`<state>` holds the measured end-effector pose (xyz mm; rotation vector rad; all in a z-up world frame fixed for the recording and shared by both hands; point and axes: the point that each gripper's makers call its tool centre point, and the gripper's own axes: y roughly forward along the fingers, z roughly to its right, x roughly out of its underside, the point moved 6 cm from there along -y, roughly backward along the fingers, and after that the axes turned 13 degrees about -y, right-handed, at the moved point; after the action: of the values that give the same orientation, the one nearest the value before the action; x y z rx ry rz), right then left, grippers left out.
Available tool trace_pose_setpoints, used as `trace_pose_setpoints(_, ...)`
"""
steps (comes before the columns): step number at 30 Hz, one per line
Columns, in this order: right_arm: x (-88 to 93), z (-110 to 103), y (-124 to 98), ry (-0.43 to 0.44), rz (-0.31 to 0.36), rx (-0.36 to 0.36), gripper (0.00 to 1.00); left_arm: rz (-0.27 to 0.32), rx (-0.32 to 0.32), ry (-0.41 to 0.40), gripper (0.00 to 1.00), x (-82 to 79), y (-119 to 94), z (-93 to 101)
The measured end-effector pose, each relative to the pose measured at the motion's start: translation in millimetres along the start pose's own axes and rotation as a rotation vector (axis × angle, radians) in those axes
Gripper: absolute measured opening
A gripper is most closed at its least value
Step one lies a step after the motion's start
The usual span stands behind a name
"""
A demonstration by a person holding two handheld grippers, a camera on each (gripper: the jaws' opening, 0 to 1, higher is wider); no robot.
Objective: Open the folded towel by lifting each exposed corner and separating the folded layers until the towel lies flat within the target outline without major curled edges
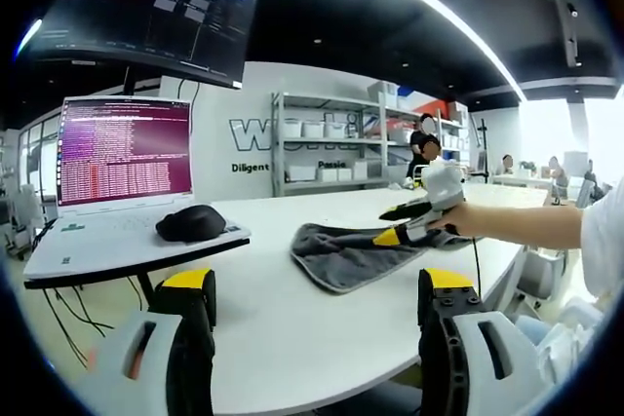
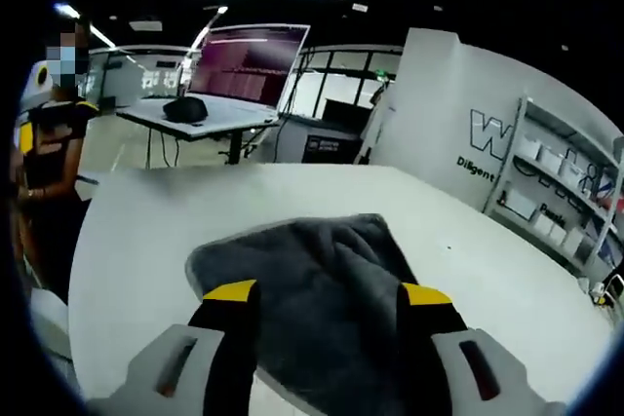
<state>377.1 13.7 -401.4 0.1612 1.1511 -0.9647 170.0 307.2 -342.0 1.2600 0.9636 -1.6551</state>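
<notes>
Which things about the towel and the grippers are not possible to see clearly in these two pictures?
- Towel, left gripper view: small and far; its fold layers and corners are unreadable, and the right gripper covers its far edge.
- Towel's near edge, right gripper view: hidden behind that gripper's own fingers.
- Right gripper's grip on the towel: cannot tell in either view.
- Target outline: none distinguishable on the white table.
- Laptop text: too small.

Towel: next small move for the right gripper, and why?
Probably lower the right gripper and close on the near edge of the towel. Its jaws stand open over the grey cloth, which lies bunched and folded on the white table; the left gripper waits open, well back.
</notes>
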Motion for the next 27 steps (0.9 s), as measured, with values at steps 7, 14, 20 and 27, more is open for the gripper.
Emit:
trace_pose_setpoints(7,2.9,-12,-37,0.045,0.061,0.04,0.65,-0.005,0.001,0.004,0.84,10.0,1,12.9)
trace_pose_setpoints(14,12.4,-14,-77,0.141,0.124,0.17,0.69,-0.005,0.001,0.005,0.84,15.8,0,19.6)
trace_pose_setpoints(20,25.8,-13,-100,0.173,0.106,0.234,0.79,-0.004,-0.017,-0.008,0.84,14.1,-1,9.7)
trace_pose_setpoints(27,42.0,-24,-128,0.235,0.093,0.282,0.84,-0.005,-0.04,-0.025,0.84,15.5,-2,1.8)
